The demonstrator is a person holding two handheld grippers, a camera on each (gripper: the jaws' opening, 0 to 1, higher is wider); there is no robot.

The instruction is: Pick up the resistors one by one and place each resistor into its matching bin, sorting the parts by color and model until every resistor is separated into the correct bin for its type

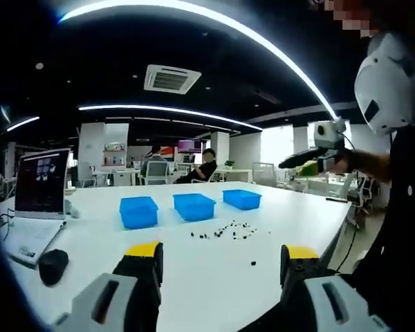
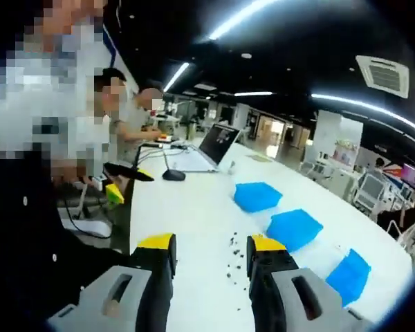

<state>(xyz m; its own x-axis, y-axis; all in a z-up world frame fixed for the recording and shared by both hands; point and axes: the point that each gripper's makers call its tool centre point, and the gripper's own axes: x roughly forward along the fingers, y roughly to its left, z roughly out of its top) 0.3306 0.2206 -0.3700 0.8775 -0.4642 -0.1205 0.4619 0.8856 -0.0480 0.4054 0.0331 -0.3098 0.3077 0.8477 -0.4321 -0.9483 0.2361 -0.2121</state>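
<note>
Several small dark resistors (image 1: 225, 232) lie scattered on the white table (image 1: 194, 277), in front of three blue bins (image 1: 138, 211) (image 1: 194, 206) (image 1: 241, 199) set in a row. One resistor (image 1: 253, 263) lies apart, nearer to me. My left gripper (image 1: 223, 256) is open and empty, well above the table's near edge. A hand holds my right gripper (image 1: 318, 155) up in the air at the right. In the right gripper view, that gripper (image 2: 211, 245) is open and empty above the resistors (image 2: 234, 257), with the bins (image 2: 257, 196) (image 2: 294, 228) (image 2: 349, 273) beyond.
An open laptop (image 1: 41, 183) and a black mouse (image 1: 53, 266) sit at the table's left end. The same laptop (image 2: 218, 145) and mouse (image 2: 173, 175) appear far off in the right gripper view. People sit at desks behind. The table edge (image 1: 332, 228) drops off on the right.
</note>
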